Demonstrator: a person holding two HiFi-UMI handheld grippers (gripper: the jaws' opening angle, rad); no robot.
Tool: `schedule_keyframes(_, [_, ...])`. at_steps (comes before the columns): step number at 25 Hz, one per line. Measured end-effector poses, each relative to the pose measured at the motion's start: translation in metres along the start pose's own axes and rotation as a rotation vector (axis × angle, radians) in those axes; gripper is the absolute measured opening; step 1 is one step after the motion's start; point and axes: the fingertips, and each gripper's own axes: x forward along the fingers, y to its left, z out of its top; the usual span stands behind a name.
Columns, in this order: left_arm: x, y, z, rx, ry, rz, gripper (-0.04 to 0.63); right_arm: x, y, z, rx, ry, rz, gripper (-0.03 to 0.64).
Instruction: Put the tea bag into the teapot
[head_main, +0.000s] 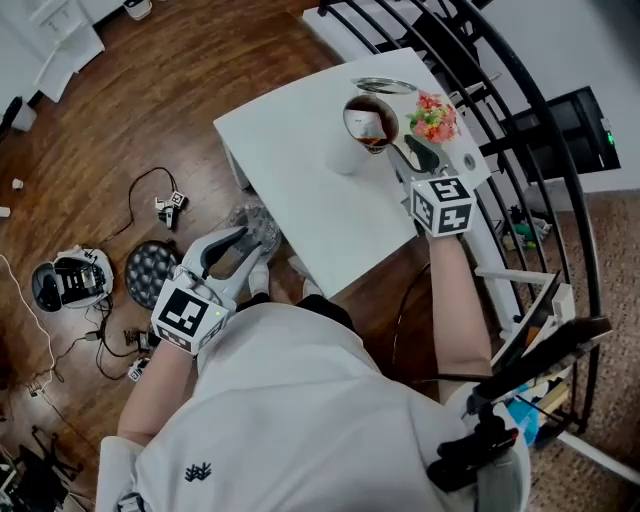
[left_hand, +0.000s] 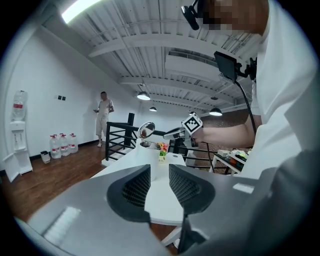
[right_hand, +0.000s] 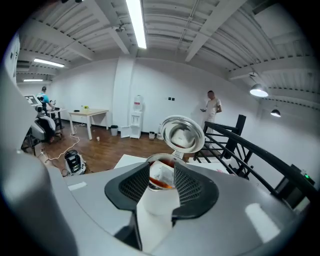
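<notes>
A white teapot (head_main: 352, 152) stands at the far end of the white table (head_main: 300, 170), its shiny metal lid (head_main: 385, 86) tipped open. A pale tea bag (head_main: 373, 124) lies inside, in brown tea. My right gripper (head_main: 412, 158) hovers just right of the pot, open, with nothing between its fingers. In the right gripper view the teapot (right_hand: 158, 202) sits just beyond the right gripper (right_hand: 161, 172), with the tea bag (right_hand: 163, 175) under the raised lid (right_hand: 183, 132). My left gripper (head_main: 238, 250) hangs low beside the table's near corner, open and empty. The left gripper (left_hand: 159, 175) faces the table (left_hand: 134, 156).
A small pot of flowers (head_main: 433, 117) stands right of the teapot. A black railing (head_main: 505, 110) runs along the table's right side. Cables and round devices (head_main: 62, 280) lie on the wooden floor at left. A person (right_hand: 212, 107) stands far off.
</notes>
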Motion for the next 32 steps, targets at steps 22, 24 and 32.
schedule_keyframes(22, [-0.009, -0.169, 0.001, 0.140, -0.021, -0.181, 0.107, -0.331, 0.111, -0.140, 0.214, -0.133, -0.159, 0.133])
schedule_keyframes(24, [-0.024, -0.197, 0.002, 0.132, -0.032, -0.161, 0.107, -0.359, 0.119, -0.164, 0.227, -0.141, -0.158, 0.133])
schedule_keyframes(32, [-0.081, -0.278, -0.032, 0.130, 0.036, -0.117, 0.107, -0.428, 0.155, -0.217, 0.279, -0.167, -0.103, 0.137])
